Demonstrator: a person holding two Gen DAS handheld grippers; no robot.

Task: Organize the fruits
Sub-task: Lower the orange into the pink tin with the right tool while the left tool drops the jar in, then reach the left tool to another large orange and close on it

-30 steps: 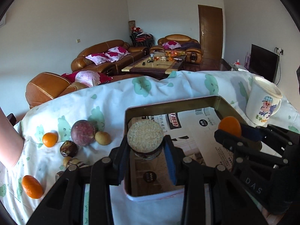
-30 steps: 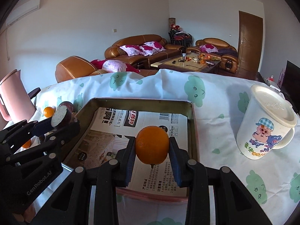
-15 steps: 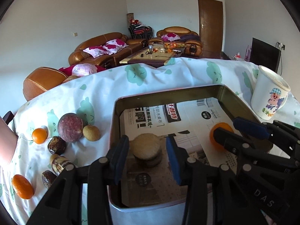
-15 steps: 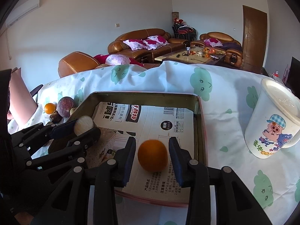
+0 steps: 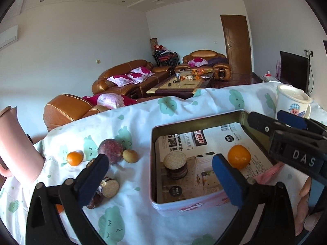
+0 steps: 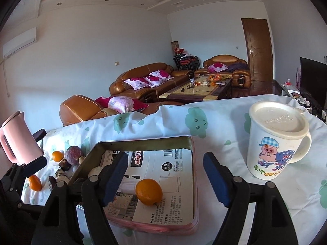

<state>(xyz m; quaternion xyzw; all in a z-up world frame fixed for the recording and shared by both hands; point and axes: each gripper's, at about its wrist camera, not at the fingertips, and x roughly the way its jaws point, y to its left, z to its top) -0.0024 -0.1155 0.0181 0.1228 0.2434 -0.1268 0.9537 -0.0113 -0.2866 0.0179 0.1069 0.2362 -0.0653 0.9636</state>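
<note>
A metal tin (image 5: 155,159) lined with newspaper sits on the cloth-covered table; it also shows in the right wrist view (image 6: 191,143). Inside lie a cut brown fruit half (image 5: 175,164) and an orange (image 5: 239,156), which also shows in the right wrist view (image 6: 148,192). My left gripper (image 5: 161,177) is open and empty above the tin's near edge. My right gripper (image 6: 165,177) is open and empty above the orange. Left of the tin lie a purple round fruit (image 5: 111,150), a small brown fruit (image 5: 130,156), a small orange (image 5: 74,158) and several cut dark fruits (image 5: 109,186).
A white lidded mug with a pig picture (image 6: 274,140) stands right of the tin. A pink jug (image 5: 15,145) stands at the table's left edge. Sofas and a coffee table lie beyond the table.
Both grippers opened and let go: the cut fruit half and the orange now rest in the tin. Both grippers have lifted and pulled back from the tin.
</note>
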